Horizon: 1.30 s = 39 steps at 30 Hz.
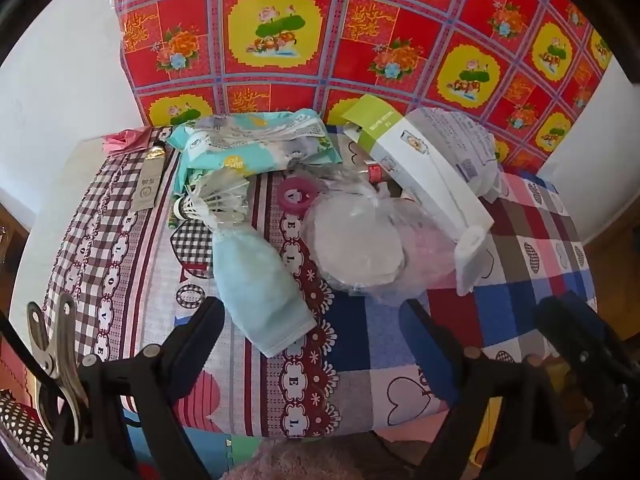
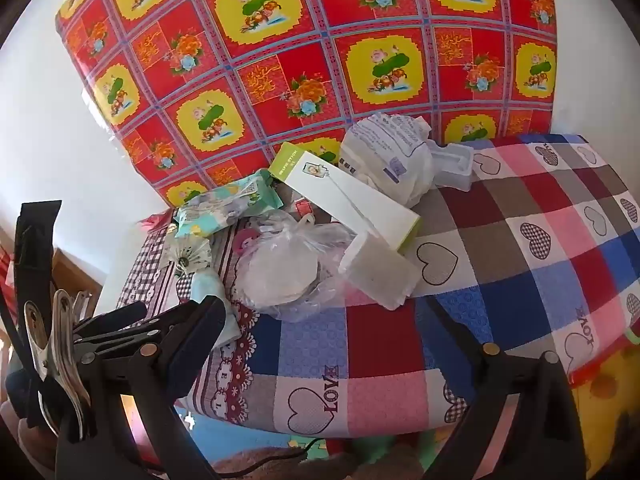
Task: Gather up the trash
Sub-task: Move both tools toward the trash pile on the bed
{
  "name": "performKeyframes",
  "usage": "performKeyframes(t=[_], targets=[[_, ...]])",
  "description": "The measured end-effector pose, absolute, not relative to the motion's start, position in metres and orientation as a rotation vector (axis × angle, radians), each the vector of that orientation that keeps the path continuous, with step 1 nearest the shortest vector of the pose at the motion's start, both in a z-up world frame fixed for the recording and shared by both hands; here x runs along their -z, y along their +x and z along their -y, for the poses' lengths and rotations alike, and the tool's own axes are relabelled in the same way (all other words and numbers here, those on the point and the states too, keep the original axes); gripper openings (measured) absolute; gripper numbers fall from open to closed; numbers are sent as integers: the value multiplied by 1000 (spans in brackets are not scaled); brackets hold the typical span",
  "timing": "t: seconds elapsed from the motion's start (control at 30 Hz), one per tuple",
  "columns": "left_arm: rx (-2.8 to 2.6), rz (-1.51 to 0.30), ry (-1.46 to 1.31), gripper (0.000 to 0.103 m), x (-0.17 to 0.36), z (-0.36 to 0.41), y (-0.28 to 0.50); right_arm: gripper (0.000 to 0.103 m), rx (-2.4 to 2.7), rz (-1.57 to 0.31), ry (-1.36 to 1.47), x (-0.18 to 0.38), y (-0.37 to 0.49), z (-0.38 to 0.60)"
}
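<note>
Trash lies in a pile on a patchwork cloth (image 1: 500, 308). In the left wrist view: a light blue face mask (image 1: 256, 288), a shuttlecock (image 1: 216, 200), a clear bag of round white pads (image 1: 356, 244), a pink tape ring (image 1: 298, 196), a white and green carton (image 1: 424, 168), a teal wipes pack (image 1: 248, 144) and a crumpled white wrapper (image 1: 468, 140). My left gripper (image 1: 316, 312) is open, its fingers on either side of the mask's near end. My right gripper (image 2: 324, 312) is open and empty, just short of the pad bag (image 2: 288, 276) and a white foam block (image 2: 380, 276).
A red and yellow flowered cushion (image 2: 304, 60) stands upright behind the pile against a white wall. A grey tube (image 1: 150, 180) and a pink paper (image 1: 120, 140) lie at the far left. The carton (image 2: 356, 200) and wrapper (image 2: 388, 156) lie behind the block. The cloth's near edge drops to a coloured floor mat.
</note>
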<state>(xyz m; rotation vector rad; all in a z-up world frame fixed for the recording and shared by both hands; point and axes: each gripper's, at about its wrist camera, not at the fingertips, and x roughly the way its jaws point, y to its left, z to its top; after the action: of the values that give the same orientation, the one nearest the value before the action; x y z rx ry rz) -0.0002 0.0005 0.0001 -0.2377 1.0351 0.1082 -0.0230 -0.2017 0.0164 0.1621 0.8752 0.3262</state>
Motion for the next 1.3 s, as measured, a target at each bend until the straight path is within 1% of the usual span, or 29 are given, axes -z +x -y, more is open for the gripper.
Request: performKeyframes(t=[0.2, 0.7, 1.3], targets=[[-96, -1022, -222, 92, 9, -10, -5, 98, -335, -881, 172, -16, -20, 201], [-132, -1045, -213, 92, 6, -1, 4, 98, -331, -887, 173, -16, -17, 201], [-174, -1085, -274, 91, 20, -24, 10, 98, -334, -912, 168, -9, -9, 198]])
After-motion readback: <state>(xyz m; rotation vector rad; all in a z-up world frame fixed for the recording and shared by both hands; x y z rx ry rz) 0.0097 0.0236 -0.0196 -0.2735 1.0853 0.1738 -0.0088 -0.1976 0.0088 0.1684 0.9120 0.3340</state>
